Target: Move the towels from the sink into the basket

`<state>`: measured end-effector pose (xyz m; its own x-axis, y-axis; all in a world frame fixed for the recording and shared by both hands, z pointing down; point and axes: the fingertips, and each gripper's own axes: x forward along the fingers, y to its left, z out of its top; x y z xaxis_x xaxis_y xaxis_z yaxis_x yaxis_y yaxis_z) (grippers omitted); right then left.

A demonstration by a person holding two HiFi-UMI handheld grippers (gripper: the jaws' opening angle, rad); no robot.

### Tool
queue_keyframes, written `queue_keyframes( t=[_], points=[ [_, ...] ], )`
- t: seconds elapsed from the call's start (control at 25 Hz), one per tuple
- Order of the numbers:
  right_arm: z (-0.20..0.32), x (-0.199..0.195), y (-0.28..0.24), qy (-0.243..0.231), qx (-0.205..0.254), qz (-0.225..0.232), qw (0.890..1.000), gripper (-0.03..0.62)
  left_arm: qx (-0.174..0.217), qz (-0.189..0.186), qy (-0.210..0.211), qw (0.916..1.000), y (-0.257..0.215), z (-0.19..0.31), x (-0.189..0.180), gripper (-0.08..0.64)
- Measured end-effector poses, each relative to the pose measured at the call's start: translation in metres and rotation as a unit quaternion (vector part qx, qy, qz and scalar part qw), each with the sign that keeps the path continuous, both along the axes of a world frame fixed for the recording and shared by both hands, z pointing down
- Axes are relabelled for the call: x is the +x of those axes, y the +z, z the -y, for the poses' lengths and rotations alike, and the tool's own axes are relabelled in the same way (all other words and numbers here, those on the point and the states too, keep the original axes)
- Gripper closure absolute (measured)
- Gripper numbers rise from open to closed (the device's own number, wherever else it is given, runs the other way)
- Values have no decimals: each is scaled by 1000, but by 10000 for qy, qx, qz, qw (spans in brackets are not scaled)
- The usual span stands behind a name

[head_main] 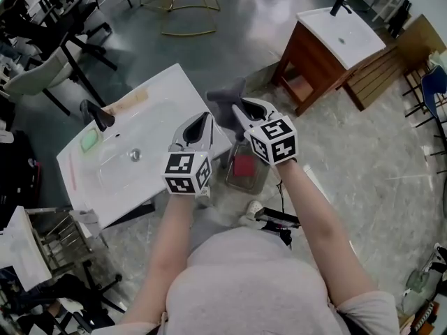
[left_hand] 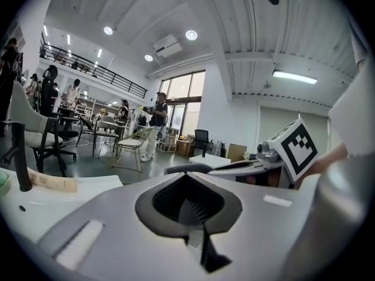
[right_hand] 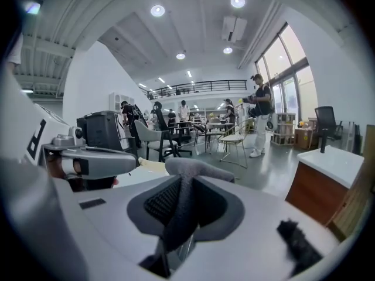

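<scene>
Between the pads of the right gripper (right_hand: 180,206), 1 grey towel (right_hand: 196,167) is clamped, its free end folded forward. Below and nearer the person, the basket (head_main: 257,185) stands beside the sink (head_main: 160,114). The left gripper (head_main: 204,119) is closed and empty.

Pretty sure it's a big open-plan lab/office: mezzanine railing (right_hand: 202,86), office chairs (right_hand: 155,136), freestanding sink (head_main: 174,93) on concrete floor (head_main: 237,19).
</scene>
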<state>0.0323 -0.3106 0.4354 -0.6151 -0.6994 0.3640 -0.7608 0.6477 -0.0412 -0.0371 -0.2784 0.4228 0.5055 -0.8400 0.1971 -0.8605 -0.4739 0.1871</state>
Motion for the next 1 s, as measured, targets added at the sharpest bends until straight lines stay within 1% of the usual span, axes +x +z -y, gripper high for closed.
queue_keyframes(
  t=[0.28,0.6,0.8,1.0],
  points=[
    [-17,42,0,370,-55,239,9990,515,1,35,173,9998,1,-5,29,552],
    [-37,93,15,717,-173,316,9968,515,-62,39,422,9991,11,-16,70,552],
    [-47,112,25,835,-273,285,9957,515,-150,73,562,9983,18,-22,88,552],
    [-56,121,45,859,-466,179,9951,515,-229,144,715,9971,26,-25,103,552]
  ],
)
